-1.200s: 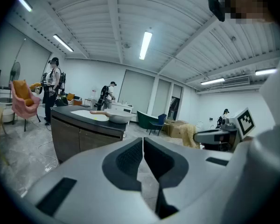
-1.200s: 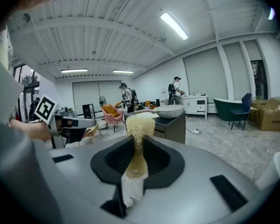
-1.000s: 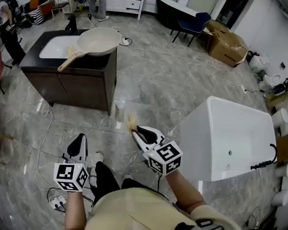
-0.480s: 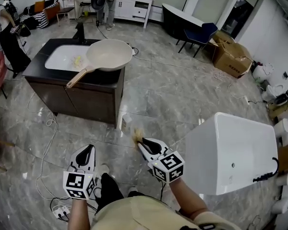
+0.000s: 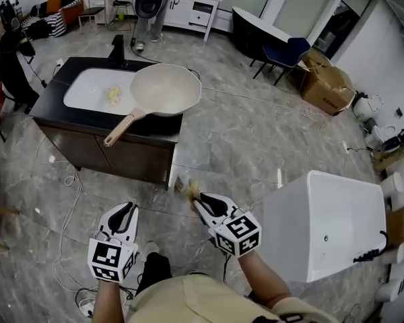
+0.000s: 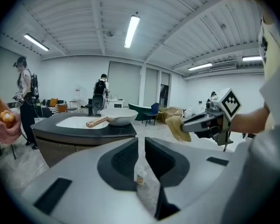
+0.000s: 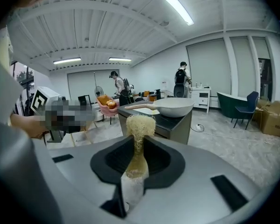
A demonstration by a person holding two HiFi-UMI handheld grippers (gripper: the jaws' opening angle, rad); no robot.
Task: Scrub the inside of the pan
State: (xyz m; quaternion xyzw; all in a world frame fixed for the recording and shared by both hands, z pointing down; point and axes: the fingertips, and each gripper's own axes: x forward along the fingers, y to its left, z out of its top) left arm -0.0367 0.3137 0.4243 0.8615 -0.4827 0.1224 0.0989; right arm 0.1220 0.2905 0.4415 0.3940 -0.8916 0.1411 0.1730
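A cream pan (image 5: pixel 167 89) with a wooden handle (image 5: pixel 123 128) rests on the dark counter (image 5: pixel 60 116), beside its white sink, a few steps ahead of me. Both grippers hang low over the floor, far short of it. My right gripper (image 5: pixel 196 197) is shut on a yellow fibrous scrubber (image 7: pixel 140 125) that sticks up past its fingertips. My left gripper (image 5: pixel 126 210) holds nothing; its jaws are opening, with only a narrow slit between them. The left gripper view shows the pan (image 6: pixel 117 116) on the counter and the scrubber (image 6: pixel 177 127) off to the right.
A white bathtub (image 5: pixel 323 221) stands on the floor to my right. A small bottle (image 5: pixel 178 182) and cables (image 5: pixel 60 200) lie on the marble floor by the counter. A person (image 5: pixel 151 5) stands behind the counter; cardboard boxes (image 5: pixel 326 79) and a blue chair (image 5: pixel 289 49) are farther back.
The view has moved closer to the counter, so the pan looks larger and lower in the head view. Both grippers keep their places in front of me, the scrubber still held.
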